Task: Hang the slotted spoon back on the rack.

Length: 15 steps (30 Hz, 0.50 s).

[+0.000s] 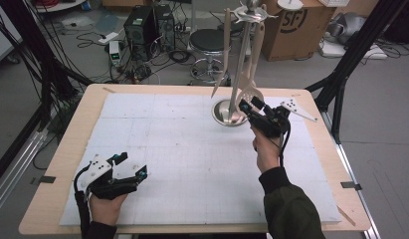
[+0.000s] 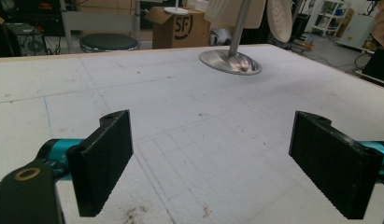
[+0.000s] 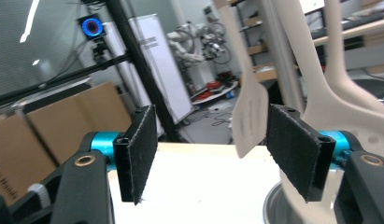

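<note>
Right gripper view — pale spatula [image 3: 249,114] between open jaws, just inside the right one

Even, diffuse overhead light fills the high view — the white mat [image 1: 192,159] reads bright, almost washed out, with faint soft shadows under each hand. In the left gripper view the fingers [image 2: 105,158] are sharp, and beyond them the metal base [image 2: 231,61] carries a soft glare. In the right gripper view the fingers [image 3: 292,149] are fairly crisp — the utensils [image 3: 250,116] and room behind blur, with a lens-flare ring upper left.
</note>
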Motion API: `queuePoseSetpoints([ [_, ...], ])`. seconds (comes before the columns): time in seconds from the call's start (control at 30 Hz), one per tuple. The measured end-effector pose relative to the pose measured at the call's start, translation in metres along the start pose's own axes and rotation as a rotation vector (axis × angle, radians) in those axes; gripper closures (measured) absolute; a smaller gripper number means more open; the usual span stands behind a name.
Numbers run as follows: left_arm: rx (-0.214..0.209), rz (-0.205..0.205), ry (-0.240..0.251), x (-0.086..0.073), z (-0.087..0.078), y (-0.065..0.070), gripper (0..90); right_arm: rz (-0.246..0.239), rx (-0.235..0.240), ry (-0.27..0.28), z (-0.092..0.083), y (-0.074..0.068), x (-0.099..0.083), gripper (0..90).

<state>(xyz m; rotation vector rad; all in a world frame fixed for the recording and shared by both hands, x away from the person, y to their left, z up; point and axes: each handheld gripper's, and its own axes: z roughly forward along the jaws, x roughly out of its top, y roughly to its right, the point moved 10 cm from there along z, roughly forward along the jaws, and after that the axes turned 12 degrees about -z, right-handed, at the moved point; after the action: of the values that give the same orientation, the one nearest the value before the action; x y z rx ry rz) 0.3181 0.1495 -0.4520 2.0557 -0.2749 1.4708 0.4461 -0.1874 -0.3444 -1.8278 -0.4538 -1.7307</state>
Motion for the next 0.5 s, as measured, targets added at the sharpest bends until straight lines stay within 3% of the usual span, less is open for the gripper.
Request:
queuePoseSetpoints([
  [0.13,-0.018,-0.013,0.001,0.0,0.001,0.003,14.2,-0.003,0.03,-0.012,-0.013,-0.004,-0.01,31.8],
  [0.23,-0.024,-0.012,-0.005,0.0,0.002,0.004,14.2,0.015,0.01,-0.074,-0.019,0.001,-0.02,26.5],
  [0.33,-0.023,-0.011,-0.002,0.0,0.003,0.004,14.2,0.007,0.032,-0.044,-0.026,-0.002,-0.02,30.5],
  [0.5,-0.021,-0.007,-0.006,0.0,0.004,0.003,14.2,-0.002,0.045,-0.055,-0.036,-0.006,-0.03,30.2],
])
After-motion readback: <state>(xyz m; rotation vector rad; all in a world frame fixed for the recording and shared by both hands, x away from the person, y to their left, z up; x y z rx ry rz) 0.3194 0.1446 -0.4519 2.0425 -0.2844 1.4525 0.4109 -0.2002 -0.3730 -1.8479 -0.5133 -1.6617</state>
